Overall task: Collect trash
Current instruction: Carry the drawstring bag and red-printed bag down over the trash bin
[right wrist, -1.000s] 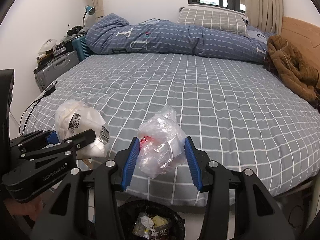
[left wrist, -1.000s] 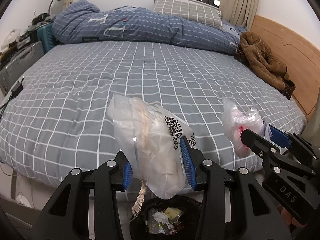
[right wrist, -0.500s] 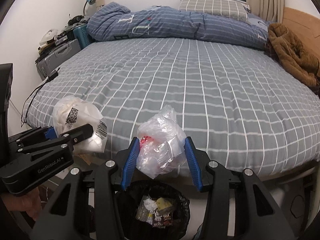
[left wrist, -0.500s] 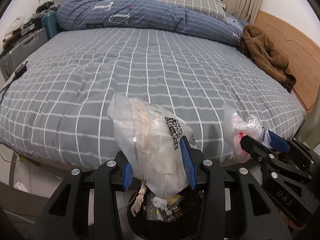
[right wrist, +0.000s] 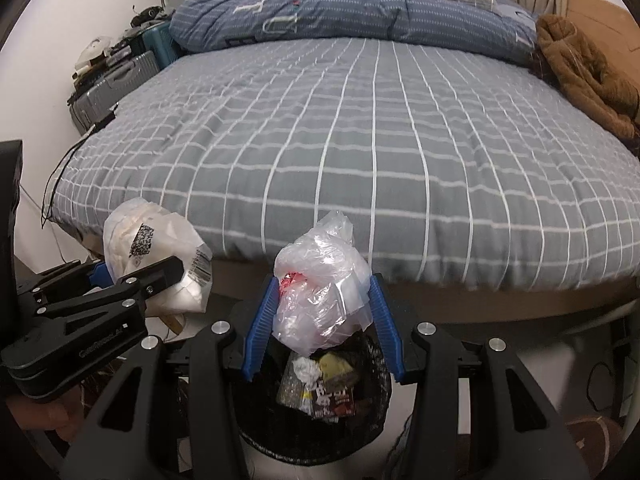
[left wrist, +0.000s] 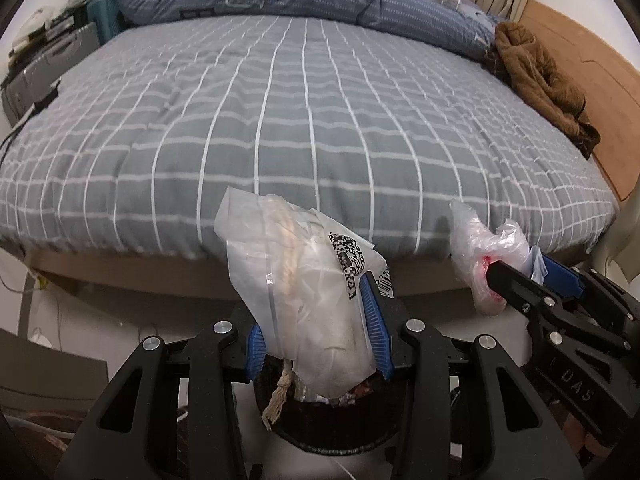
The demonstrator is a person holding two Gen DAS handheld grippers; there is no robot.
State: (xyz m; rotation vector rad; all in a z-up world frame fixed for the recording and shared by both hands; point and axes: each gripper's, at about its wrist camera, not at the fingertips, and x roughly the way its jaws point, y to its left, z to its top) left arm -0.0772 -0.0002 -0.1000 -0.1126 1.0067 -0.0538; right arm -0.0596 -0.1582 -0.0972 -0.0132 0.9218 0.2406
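Note:
My left gripper (left wrist: pixel 316 328) is shut on a white plastic bag (left wrist: pixel 296 280) with a QR label and a frayed cord hanging from it. My right gripper (right wrist: pixel 324 320) is shut on a crumpled clear plastic bag (right wrist: pixel 320 296) with a red spot. Both bags hang over a black-lined trash bin (right wrist: pixel 372 412) on the floor at the foot of the bed, holding wrappers and crumpled paper. In the left wrist view the bin (left wrist: pixel 328 432) is mostly hidden behind the bag, and the right gripper (left wrist: pixel 516 276) with its clear bag (left wrist: pixel 480 256) shows at the right. The left gripper (right wrist: pixel 132 276) and white bag (right wrist: pixel 152 248) show at the left of the right wrist view.
A bed with a grey checked cover (right wrist: pixel 360 152) fills the view ahead. A blue duvet (right wrist: pixel 320 12) lies at the far side and a brown garment (right wrist: pixel 588 72) by the wooden headboard. Suitcases and clutter (right wrist: pixel 112 76) stand at the left. A cable (right wrist: pixel 56 184) hangs off the bed corner.
Both grippers have sunk and tilted further down towards the bin, each still shut on its bag. The bed edge now sits higher in view and the bin looks closer.

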